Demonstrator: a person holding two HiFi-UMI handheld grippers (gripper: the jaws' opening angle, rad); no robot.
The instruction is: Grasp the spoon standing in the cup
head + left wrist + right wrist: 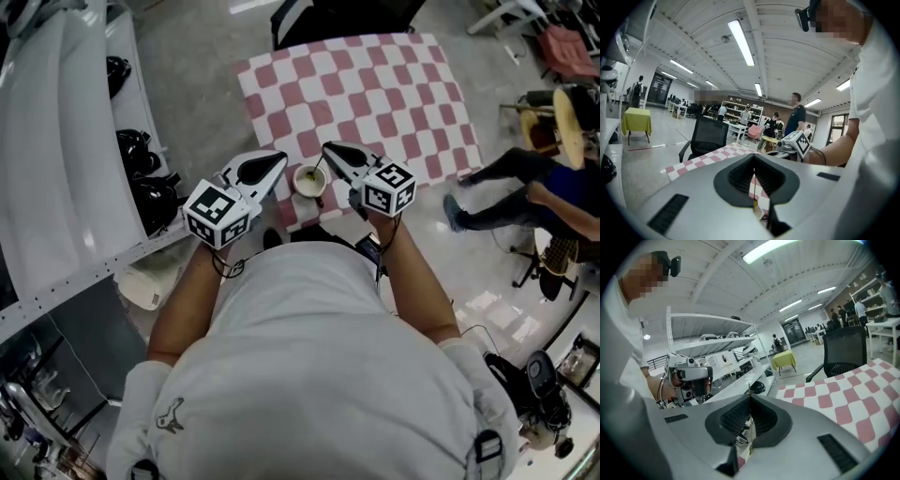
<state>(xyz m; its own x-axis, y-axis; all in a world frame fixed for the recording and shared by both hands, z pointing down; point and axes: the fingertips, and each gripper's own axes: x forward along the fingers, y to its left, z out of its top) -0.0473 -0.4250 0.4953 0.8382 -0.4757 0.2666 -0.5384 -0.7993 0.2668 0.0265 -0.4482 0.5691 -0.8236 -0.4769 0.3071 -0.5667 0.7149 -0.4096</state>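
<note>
We're holding the left gripper (274, 164) at the 9 o'clock side of the cup (308, 181) and the right gripper (333, 152) at its 1 o'clock. The cup's sitting at the checked cloth's (375, 94) 6 o'clock edge. The spoon (320, 169) is leaning toward 1 o'clock, so right's nearer. Both grippers are pinched closed and empty, so we're probably opening first.
</note>
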